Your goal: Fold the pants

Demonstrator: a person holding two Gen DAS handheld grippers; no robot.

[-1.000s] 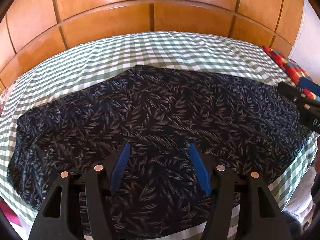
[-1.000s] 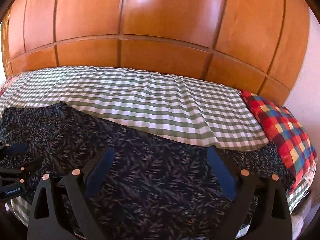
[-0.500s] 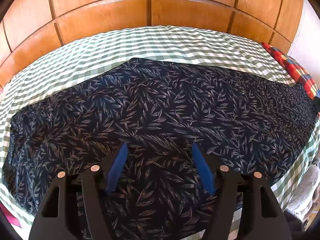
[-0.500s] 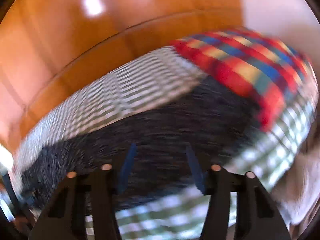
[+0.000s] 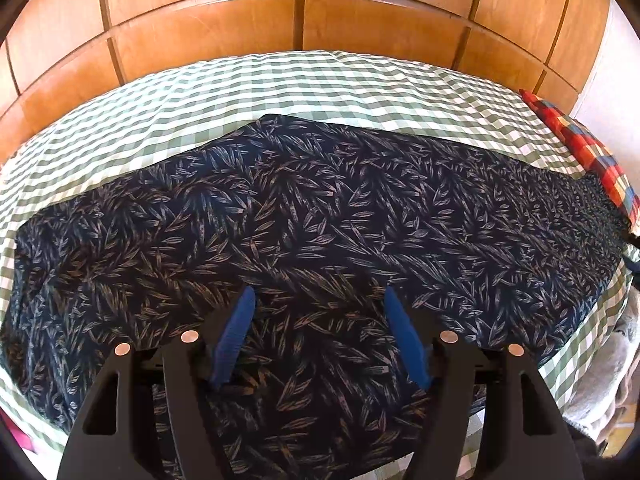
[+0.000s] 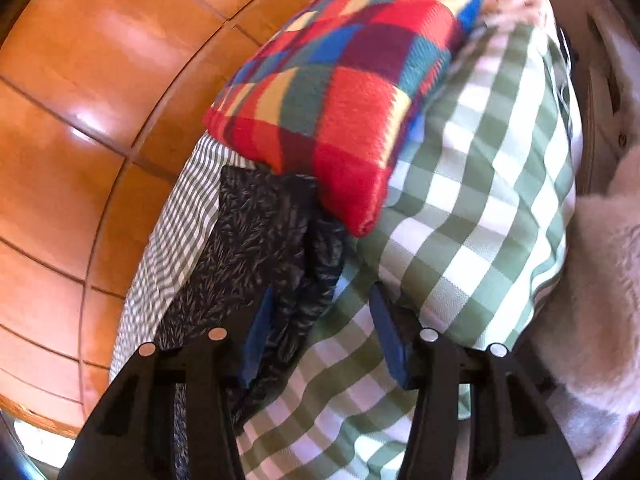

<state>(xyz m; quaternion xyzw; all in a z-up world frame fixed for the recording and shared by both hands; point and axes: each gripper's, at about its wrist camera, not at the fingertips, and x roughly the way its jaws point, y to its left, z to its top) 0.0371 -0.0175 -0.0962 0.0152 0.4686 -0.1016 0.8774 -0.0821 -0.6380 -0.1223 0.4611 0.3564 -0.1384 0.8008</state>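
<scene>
The left hand-held gripper (image 5: 318, 312) is held level over the near middle of the pants (image 5: 320, 216), pointing toward the wooden panels (image 5: 280, 20) behind the bed (image 5: 320, 80). Its blue pads (image 5: 236, 332) are spread wide with nothing between them; whether they touch the cloth below cannot be told.

The pants, dark navy with a pale leaf print, lie flat and lengthwise across the green-and-white checked bed cover. One end is near the left edge of the left view. The other end reaches a red, blue and yellow checked blanket (image 5: 592, 152) at the right.

The right hand-held gripper (image 6: 320, 312) is rolled to one side, so the bed runs steeply up its view. It sits low at that far end of the pants (image 6: 256, 240), close to the bedding. Its jaws are also spread. The left pad (image 6: 258, 332) lies against the bunched pants edge, and the right pad (image 6: 390, 336) is over the checked cover (image 6: 480, 200). Nothing is pinched. The folded blanket (image 6: 340, 92) overlaps the pants end just ahead of the fingers. A pale fluffy fabric (image 6: 592, 280) fills the right side of that view.

No writing or label can be read in either view.
</scene>
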